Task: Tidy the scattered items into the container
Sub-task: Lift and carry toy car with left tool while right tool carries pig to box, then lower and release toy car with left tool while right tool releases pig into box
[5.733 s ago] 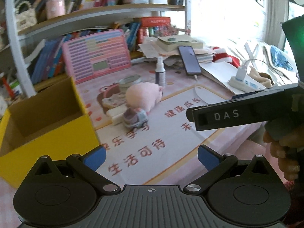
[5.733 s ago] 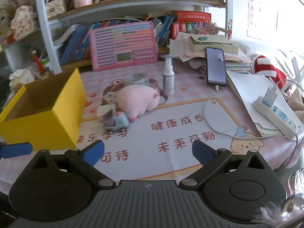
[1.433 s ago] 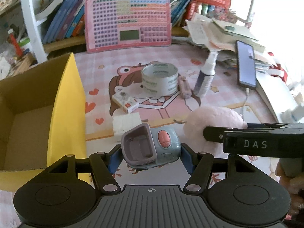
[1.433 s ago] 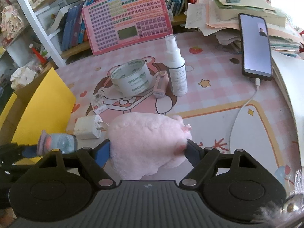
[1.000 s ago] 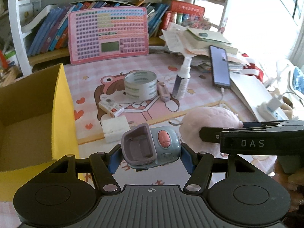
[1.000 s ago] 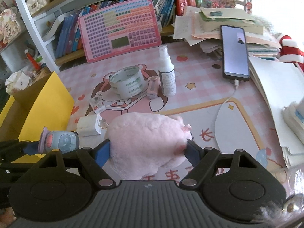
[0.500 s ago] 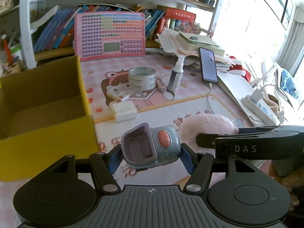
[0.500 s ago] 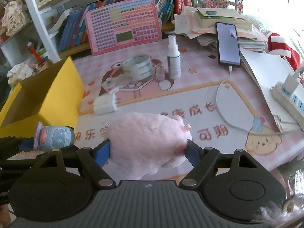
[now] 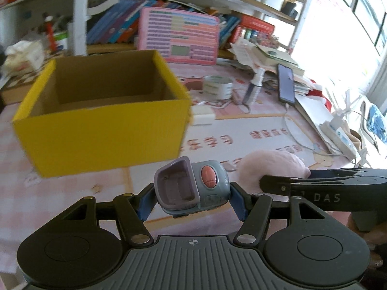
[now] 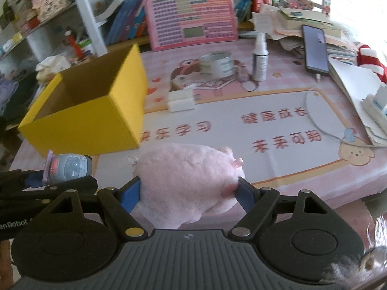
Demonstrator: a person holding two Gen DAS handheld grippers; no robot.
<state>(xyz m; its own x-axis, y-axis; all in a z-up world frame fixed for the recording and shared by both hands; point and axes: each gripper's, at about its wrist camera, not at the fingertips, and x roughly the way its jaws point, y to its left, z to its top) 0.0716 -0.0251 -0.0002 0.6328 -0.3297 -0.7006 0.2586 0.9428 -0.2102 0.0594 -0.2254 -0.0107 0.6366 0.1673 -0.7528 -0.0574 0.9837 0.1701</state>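
My left gripper [image 9: 192, 199] is shut on a small grey-blue toy car [image 9: 191, 187], held in the air in front of the yellow cardboard box [image 9: 104, 130]. The box stands open-topped, and what shows of its inside is bare. My right gripper [image 10: 187, 193] is shut on a pink plush pig [image 10: 187, 181], which also shows in the left wrist view as a pink plush pig [image 9: 271, 166] beside the car. In the right wrist view the toy car [image 10: 69, 168] hangs at lower left, near the yellow box [image 10: 96, 111].
On the pink desk mat lie a white charger [image 10: 181, 101], a tape roll [image 10: 217, 64], a spray bottle [image 10: 260, 59], a small pink item [image 10: 241, 73] and a phone [image 10: 315, 48] on a cable. A pink board [image 10: 191, 17], books and shelves stand behind; a power strip [image 9: 338, 133] lies right.
Both grippers have pulled back from the desk and shifted left with their toys. The yellow box now fills the middle of the left wrist view; the tape and bottle look farther off.
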